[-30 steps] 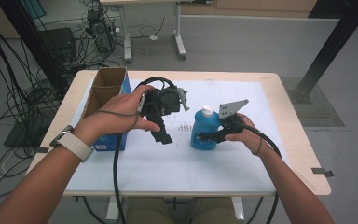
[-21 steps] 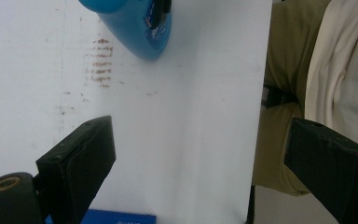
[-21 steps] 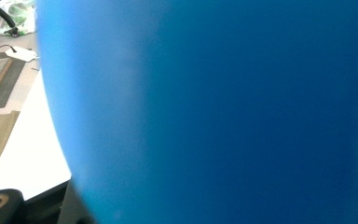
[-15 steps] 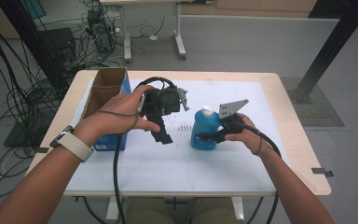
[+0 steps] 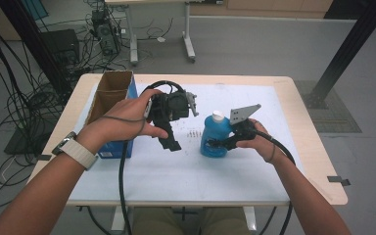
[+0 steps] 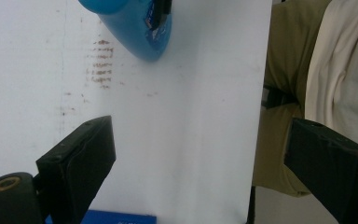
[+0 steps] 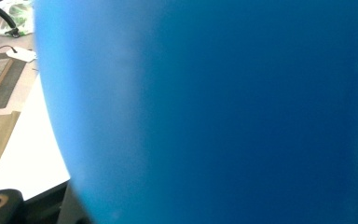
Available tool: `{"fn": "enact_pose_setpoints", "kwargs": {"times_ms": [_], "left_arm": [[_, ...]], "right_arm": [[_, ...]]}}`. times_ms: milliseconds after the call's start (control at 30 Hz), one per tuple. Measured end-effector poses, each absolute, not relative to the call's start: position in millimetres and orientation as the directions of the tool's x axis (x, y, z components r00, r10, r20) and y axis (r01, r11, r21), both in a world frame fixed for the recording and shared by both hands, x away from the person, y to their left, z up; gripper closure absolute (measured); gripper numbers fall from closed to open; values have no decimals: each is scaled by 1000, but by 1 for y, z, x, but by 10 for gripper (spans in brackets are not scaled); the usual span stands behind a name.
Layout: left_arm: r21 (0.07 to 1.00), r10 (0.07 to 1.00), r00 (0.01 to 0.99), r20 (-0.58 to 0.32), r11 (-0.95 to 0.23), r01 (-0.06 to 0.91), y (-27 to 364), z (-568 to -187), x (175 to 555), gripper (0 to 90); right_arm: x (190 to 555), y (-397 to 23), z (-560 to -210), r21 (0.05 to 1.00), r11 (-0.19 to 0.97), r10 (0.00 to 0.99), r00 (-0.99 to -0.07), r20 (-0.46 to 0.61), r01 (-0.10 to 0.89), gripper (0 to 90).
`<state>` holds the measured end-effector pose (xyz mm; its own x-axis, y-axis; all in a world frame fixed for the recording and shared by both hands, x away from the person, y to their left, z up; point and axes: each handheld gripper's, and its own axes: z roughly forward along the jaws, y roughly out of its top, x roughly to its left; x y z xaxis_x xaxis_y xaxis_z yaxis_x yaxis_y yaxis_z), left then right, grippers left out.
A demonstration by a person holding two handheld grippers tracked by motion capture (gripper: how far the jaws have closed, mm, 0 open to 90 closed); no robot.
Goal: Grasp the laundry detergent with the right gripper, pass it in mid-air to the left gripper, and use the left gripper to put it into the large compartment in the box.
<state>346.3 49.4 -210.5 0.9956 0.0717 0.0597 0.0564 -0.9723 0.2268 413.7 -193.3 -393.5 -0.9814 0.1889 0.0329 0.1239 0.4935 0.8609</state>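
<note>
A blue bottle (image 5: 214, 136) with a white cap stands upright on the white mat (image 5: 254, 166) at mid-table. My right gripper (image 5: 216, 145) comes in from the right and is shut on the bottle's lower body. In the right gripper view the blue bottle (image 7: 223, 112) sits pressed close to the lens, with one black jaw showing at the bottom left. My left gripper (image 5: 172, 128) hangs above the mat to the bottle's left, pointing down. Its jaws stand wide open with nothing between them (image 6: 200, 140); the bottle's base (image 6: 135, 28) lies beyond them.
An open cardboard box (image 5: 110, 93) with a blue side stands at the table's left. Faint brown marks (image 5: 194, 133) dot the mat beside the bottle. The wooden table edge (image 5: 318, 147) frames the mat. Cables and table legs lie on the floor behind.
</note>
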Motion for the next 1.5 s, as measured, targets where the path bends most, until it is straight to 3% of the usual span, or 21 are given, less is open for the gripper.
{"fn": "enact_pose_setpoints", "kwargs": {"times_ms": [1500], "left_arm": [[225,87,995,57,-972,72,51,-209,346,94]], "right_arm": [[414,-194,-395,866,482,192,-980,43,132,431]]}}
